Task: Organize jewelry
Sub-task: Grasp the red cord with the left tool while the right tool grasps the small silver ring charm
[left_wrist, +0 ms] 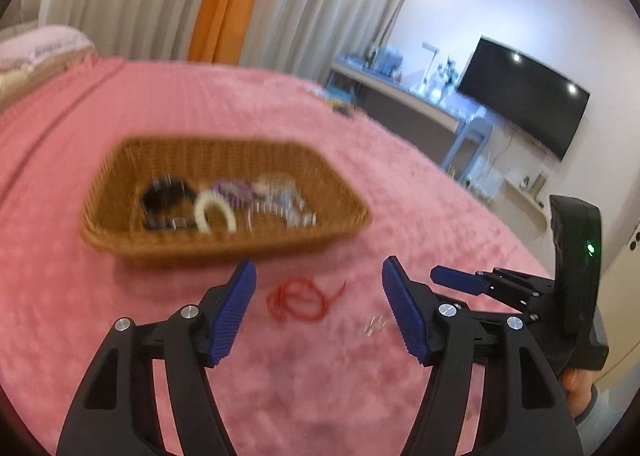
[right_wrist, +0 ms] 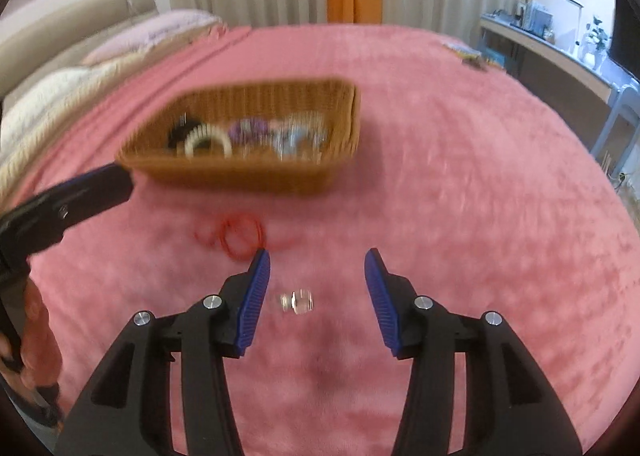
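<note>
Jewelry: red cord (left_wrist: 301, 299) lying btwn open left claw (left_wrist: 318, 306) tips; silver piece (right_wrist: 297, 302) sitting btwn open right claw (right_wrist: 317, 296), both empty.

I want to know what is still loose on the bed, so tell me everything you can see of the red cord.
The red cord is a thin string, coiled in loose overlapping loops with one end trailing aside. It lies flat on the pink blanket, just in front of the wicker basket, outside it. Nothing grips or touches it; motion blur hides any clasp or bead.
</note>
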{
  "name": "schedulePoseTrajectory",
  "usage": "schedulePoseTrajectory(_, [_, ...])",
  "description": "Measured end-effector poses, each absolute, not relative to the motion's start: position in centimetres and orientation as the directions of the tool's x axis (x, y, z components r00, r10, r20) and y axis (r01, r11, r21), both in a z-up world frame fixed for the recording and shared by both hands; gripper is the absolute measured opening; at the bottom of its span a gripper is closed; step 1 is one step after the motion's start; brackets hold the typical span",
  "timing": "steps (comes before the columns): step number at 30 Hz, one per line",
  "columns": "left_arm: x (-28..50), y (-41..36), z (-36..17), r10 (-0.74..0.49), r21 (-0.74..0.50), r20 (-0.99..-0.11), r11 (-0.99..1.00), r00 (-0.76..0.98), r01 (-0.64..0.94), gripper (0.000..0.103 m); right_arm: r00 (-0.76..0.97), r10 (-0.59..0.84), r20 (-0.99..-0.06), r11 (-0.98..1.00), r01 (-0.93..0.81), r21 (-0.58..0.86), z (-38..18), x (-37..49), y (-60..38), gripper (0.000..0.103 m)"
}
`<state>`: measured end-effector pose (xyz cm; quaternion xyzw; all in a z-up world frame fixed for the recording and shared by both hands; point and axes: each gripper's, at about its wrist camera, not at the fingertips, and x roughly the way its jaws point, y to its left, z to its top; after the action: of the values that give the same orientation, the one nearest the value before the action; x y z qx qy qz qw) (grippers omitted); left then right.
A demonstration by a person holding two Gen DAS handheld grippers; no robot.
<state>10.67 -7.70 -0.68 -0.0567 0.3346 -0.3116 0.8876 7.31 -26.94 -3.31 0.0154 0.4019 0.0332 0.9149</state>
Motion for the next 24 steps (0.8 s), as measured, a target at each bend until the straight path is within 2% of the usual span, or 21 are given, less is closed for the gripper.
schedulePoseTrajectory(9, [14.4, -10.9, -6.7, -0.478, -0.233, -0.741, 0.842, 0.472, 0.487, 0.062, 0.616, 0.085, -0.783, 0.996, -0.063, 0.058, -8.0, 7.5, -26.5, 0.045])
schedulePoseTrajectory(17, [16.9, -12.2, -7.4, -0.457, -0.237, -0.764, 0.855, 0.455, 0.461, 0.05, 0.633, 0.116, -0.766, 0.993, -0.101, 0.067, -8.3, 6.9, -26.4, 0.045])
schedulePoseTrajectory(18, [17.0, -12.4, -7.4, -0.453, -0.232, -0.765, 0.857, 0.458, 0.46, 0.049, 0.633, 0.125, -0.764, 0.991, -0.111, 0.07, -8.3, 6.8, -26.3, 0.042])
schedulePoseTrajectory(21, [17.3, -12.9, -7.7, -0.425, -0.204, -0.77, 0.871, 0.477, 0.447, 0.037, 0.634, 0.163, -0.756, 0.985, -0.147, 0.089, -8.1, 6.4, -26.0, 0.034])
schedulePoseTrajectory(23, [17.3, -12.8, -7.7, -0.401, -0.183, -0.771, 0.883, 0.494, 0.432, 0.018, 0.618, 0.19, -0.763, 0.979, -0.173, 0.104, -8.2, 6.3, -25.6, 0.032])
schedulePoseTrajectory(24, [17.4, -12.7, -7.7, -0.4, -0.184, -0.77, 0.885, 0.497, 0.428, 0.012, 0.613, 0.187, -0.768, 0.98, -0.174, 0.1, -8.2, 6.4, -25.4, 0.032])
